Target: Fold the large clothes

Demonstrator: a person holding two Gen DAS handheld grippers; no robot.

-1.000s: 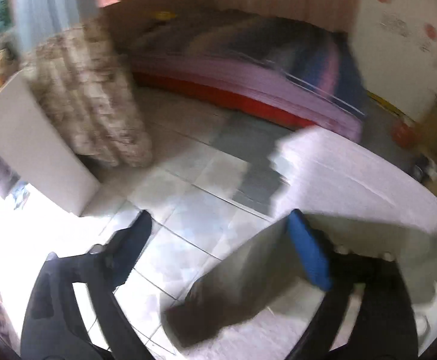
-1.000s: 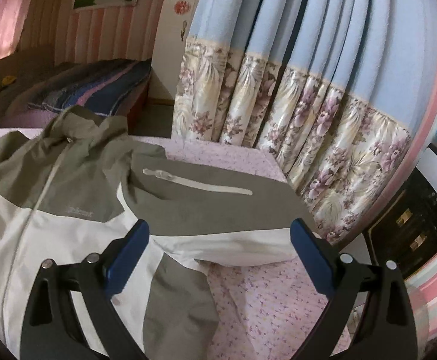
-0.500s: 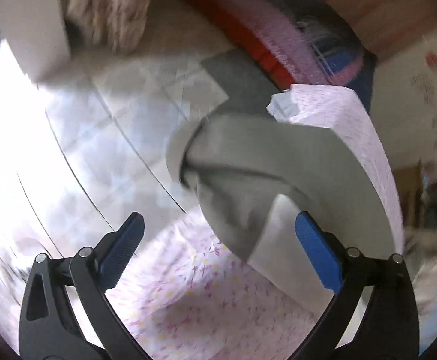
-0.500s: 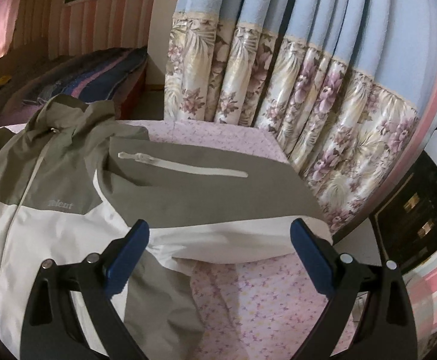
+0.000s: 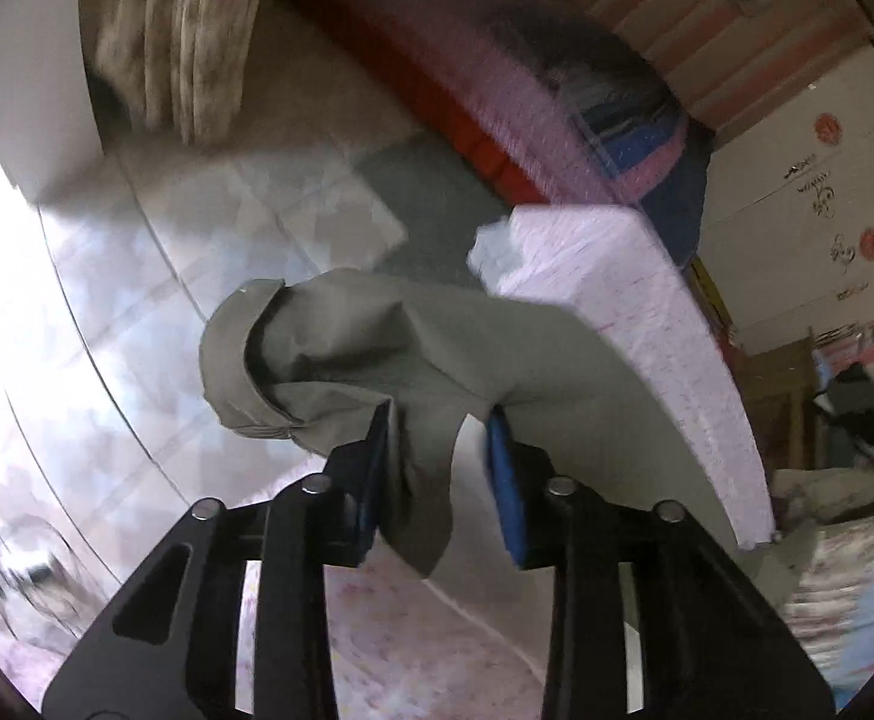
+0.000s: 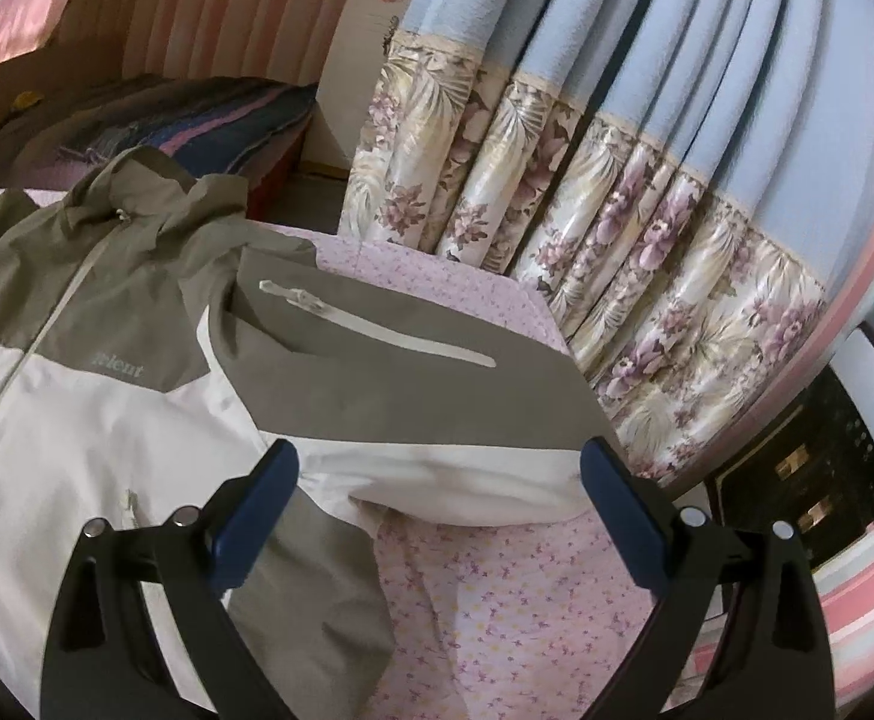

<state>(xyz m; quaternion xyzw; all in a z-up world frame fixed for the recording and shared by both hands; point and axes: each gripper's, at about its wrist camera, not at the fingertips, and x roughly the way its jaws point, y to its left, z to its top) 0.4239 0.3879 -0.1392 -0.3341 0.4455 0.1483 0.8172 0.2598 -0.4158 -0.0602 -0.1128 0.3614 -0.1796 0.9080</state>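
Observation:
A grey-and-white hooded jacket lies face up on the table's pink floral cloth. One sleeve is folded across the table. The other grey sleeve hangs off the table edge, cuff toward the floor. My left gripper is closing around a fold of that sleeve. The fabric sits between the blue pads, against the left pad, and a small gap still shows beside the right pad. My right gripper stands wide open just above the folded sleeve's white part, holding nothing.
A floral and blue curtain hangs right behind the table. A low bed with a striped blanket lies across the tiled floor. A dark appliance stands at the right, a white panel at the left.
My left gripper dropped and rolled onto the hanging sleeve, and its jaws went from wide open to narrow around the fabric. The right gripper hardly moved and stayed open.

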